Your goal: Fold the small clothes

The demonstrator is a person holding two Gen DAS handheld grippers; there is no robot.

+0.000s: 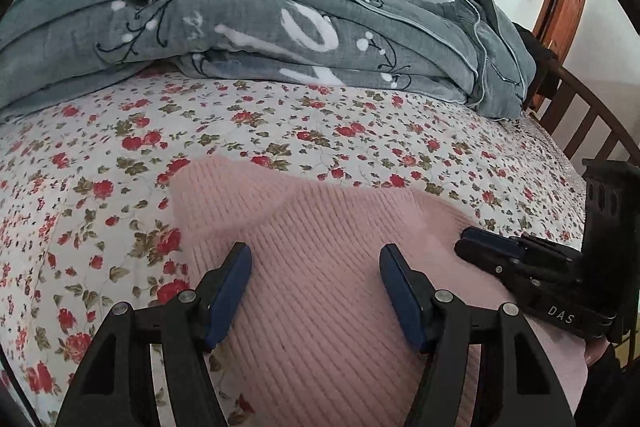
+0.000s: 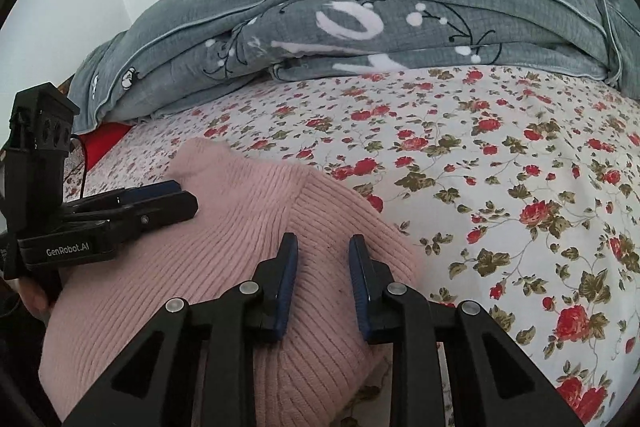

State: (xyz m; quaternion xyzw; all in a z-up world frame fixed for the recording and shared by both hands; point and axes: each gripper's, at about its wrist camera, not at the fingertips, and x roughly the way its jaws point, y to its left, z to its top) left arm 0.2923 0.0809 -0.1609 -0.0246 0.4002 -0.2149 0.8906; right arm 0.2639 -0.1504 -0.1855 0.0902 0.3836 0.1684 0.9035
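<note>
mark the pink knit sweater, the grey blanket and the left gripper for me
pink knit sweater [image 1: 320, 267], left wrist view, ribbed body between the fingers.
grey blanket [image 2: 400, 27], right wrist view, fold with the white lettering.
left gripper [image 1: 316, 291], left wrist view, gap midway between its blue-padded fingertips.

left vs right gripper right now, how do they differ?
The left gripper has its jaws set wide; the right gripper has a narrow gap. Left sits toward the pink knit garment's sleeve side, right near its folded edge. Both hover over it, gripping nothing.

pink ribbed knit garment [image 1: 328, 267] lies bunched, partly folded; on floral bedsheet [image 1: 280, 131]
</note>
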